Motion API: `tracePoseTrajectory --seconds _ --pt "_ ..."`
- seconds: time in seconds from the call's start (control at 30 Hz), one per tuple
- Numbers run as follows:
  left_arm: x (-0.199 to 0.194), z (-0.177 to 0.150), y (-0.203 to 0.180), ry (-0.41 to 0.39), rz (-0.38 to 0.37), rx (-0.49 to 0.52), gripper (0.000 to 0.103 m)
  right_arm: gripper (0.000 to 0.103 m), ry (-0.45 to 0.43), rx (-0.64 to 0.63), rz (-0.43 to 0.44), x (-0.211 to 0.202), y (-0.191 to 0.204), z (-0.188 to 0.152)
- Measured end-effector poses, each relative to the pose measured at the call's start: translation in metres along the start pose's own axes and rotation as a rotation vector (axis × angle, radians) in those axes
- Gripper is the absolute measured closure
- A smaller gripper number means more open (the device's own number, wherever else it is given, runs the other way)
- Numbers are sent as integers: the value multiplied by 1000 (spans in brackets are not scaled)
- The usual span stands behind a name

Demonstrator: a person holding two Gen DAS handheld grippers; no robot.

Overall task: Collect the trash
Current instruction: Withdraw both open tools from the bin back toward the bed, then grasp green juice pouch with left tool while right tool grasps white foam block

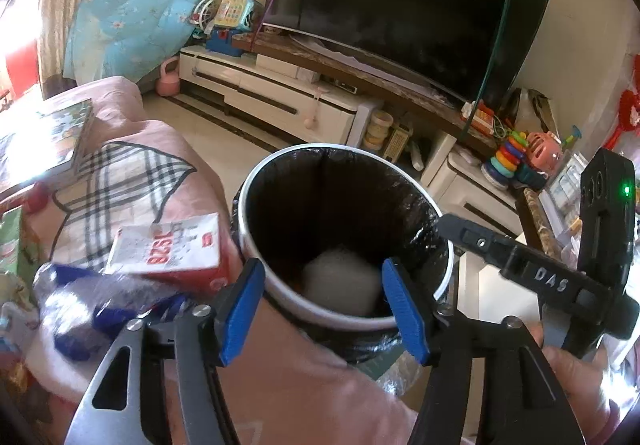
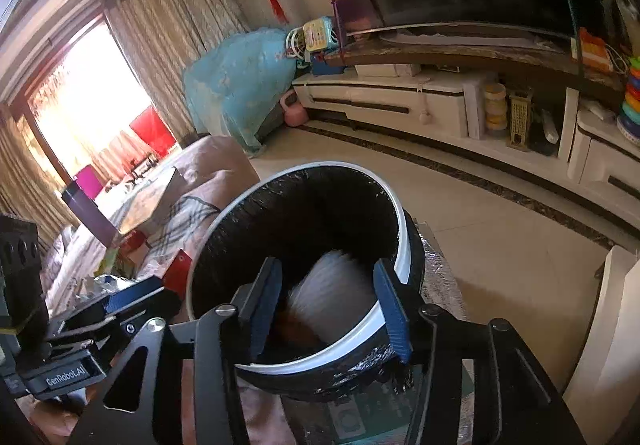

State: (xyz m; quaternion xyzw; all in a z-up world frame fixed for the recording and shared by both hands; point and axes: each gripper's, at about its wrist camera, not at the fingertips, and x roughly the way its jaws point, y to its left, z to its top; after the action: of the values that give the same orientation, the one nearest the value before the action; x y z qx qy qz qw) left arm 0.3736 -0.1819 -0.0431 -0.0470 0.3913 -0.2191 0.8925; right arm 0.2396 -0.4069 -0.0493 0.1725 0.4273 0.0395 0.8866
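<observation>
Both tongs, left and right, gape wide and empty over the bin; remaining carton looks light, crushable: grip its long edges.

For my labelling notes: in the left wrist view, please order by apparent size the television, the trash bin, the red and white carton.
1. television
2. trash bin, nearly as large, being nearer
3. red and white carton

Bin sits right ahead of both claws, a wad down inside it, box just left, TV way behind.
</observation>
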Motion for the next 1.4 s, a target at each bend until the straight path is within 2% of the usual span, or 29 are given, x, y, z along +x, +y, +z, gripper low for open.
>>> tracePoseTrajectory --seconds 0.1,0.23,0.3,0.63,0.8,1.2,1.4 --pt "-17 -13 1 -11 2 -7 37 29 -24 11 18 -8 2 -3" --pt "-46 -34 7 -35 -2 -28 37 16 -43 25 43 -17 12 -13" --pt "-60 -46 13 -46 -5 -48 37 14 -51 32 52 -22 18 -21" --pt "-128 -100 41 -48 38 -115 37 13 -11 37 126 -28 57 -63" --pt "-164 -121 62 -52 43 -191 36 13 34 19 164 -20 80 -79" --pt "-232 -154 97 -85 122 -280 35 13 92 -68 233 -5 136 -98" --pt "-255 -162 118 -100 158 -353 35 13 90 -102 248 2 156 -100"
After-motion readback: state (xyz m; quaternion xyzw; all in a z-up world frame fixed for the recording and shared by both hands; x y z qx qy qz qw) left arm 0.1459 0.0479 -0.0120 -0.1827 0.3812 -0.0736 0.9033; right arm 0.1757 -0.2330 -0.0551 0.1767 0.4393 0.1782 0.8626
